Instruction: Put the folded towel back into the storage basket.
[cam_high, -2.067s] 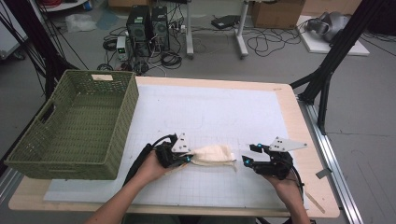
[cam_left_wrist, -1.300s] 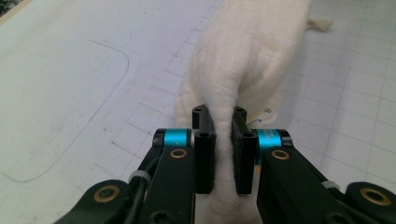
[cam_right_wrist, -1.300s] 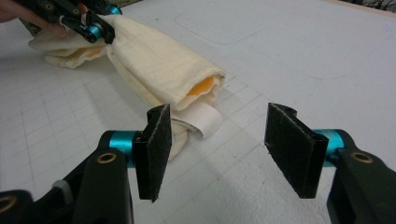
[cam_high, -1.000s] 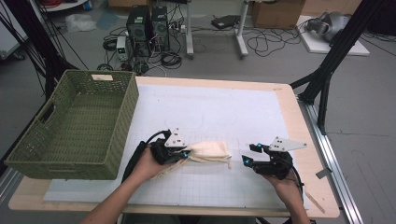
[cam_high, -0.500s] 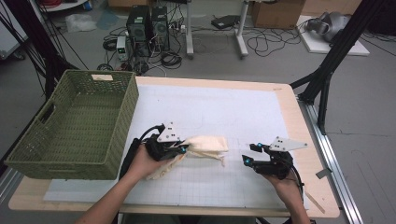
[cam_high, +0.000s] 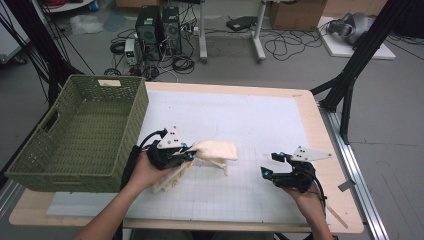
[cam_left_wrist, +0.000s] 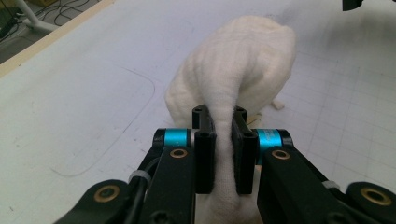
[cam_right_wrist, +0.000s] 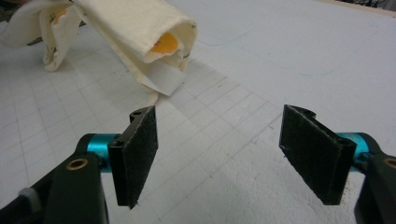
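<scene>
Left gripper (cam_left_wrist: 225, 154) is pinching the cream cloth (cam_high: 214, 150) mid-fold, looking soft and floppy; right gripper (cam_right_wrist: 231, 156), just opening wide with nothing between its jaws, is facing the drooping end

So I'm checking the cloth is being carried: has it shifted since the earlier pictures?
Yes. The cream cloth, pinched in the left claw, has moved left toward the green basket.
</scene>
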